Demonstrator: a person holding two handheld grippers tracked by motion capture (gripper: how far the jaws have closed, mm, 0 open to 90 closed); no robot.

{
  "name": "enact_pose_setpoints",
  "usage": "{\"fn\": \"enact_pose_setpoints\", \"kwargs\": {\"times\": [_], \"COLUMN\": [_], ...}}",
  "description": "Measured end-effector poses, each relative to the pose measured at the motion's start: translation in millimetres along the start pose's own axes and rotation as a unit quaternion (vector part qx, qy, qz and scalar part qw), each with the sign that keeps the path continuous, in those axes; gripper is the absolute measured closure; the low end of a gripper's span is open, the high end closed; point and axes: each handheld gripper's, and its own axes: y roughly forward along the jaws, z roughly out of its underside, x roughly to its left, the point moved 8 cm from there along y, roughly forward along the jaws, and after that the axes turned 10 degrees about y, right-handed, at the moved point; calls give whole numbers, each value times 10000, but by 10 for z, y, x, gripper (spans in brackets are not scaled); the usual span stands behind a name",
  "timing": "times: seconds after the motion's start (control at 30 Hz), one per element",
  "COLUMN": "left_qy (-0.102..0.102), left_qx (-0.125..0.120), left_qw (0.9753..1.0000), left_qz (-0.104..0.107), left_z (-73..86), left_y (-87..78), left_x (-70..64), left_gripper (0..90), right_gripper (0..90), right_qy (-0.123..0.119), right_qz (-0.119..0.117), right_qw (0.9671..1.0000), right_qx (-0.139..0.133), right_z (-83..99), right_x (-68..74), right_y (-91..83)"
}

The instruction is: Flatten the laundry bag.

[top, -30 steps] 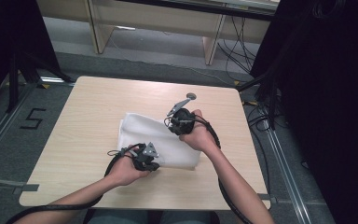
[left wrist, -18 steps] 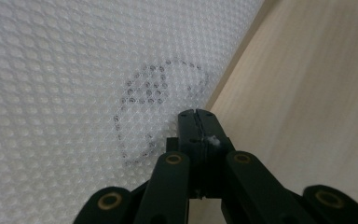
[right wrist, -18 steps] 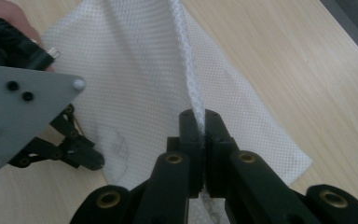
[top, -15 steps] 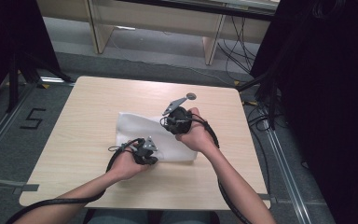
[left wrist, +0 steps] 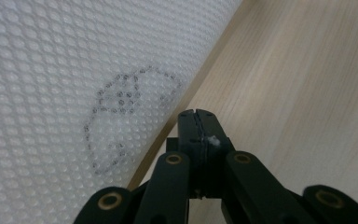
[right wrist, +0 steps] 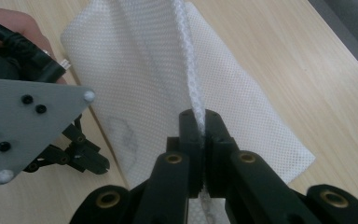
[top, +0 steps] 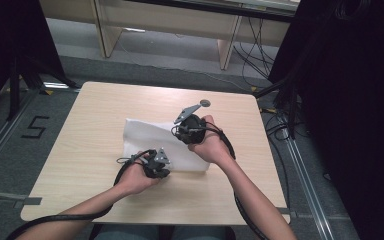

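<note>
White mesh cloth (top: pixel 157 142) lies near the middle of the wooden table (top: pixel 90 110), its long axis running from the near right to the far left as the high view has it. The right gripper (right wrist: pixel 199 122) is clenched on a raised fold of the cloth, which stands up between its jaws and runs on away from them. In the high view that hand sits over the cloth's right end, wrist bent, palm turned towards the left.

The left gripper (left wrist: pixel 199 122) has its jaws pressed together just beside the cloth's near edge; a white fleck shows at the seam, but I cannot tell whether it grasps cloth or nothing. A faint grey smudge (left wrist: pixel 126 112) marks the mesh just left of those jaws. The left hand (top: pixel 140 177) rests low at the near edge, forearm coming in from the bottom.

Judging by this, the fold is being lifted to lay the cloth over itself, and the coming move turns on the right hand carrying its pinch across towards the left, along the short axis
</note>
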Motion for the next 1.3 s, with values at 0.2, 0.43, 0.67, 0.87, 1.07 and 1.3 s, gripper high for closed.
{"fn": "enact_pose_setpoints", "kwargs": {"times": [0.2,0.43,0.67,0.87,1.07,1.3], "left_qy": [-159,-166,-152,-107,-141,-32], "left_qx": [1,76,13,31,59,-116], "left_qw": [9998,9996,9996,9998,9997,9999], "left_qz": [-127,-214,-229,-184,-174,-118], "left_z": [42,71,56,56,79,117], "left_y": [5,5,-10,6,-23,-331], "left_x": [135,196,162,128,132,47], "left_gripper": [893,893,893,893,892,876], "right_gripper": [886,886,884,884,883,882], "right_qy": [-29,-110,-214,-253,-207,-209], "right_qz": [28,32,63,55,2,11], "right_qw": [10000,9998,9995,9995,9995,9996], "right_qx": [-36,-172,-213,-199,-221,-188], "right_z": [13,-42,-84,-58,-47,-2], "right_x": [61,112,155,166,205,234], "right_y": [-33,-37,-55,-66,-80,-76]}}
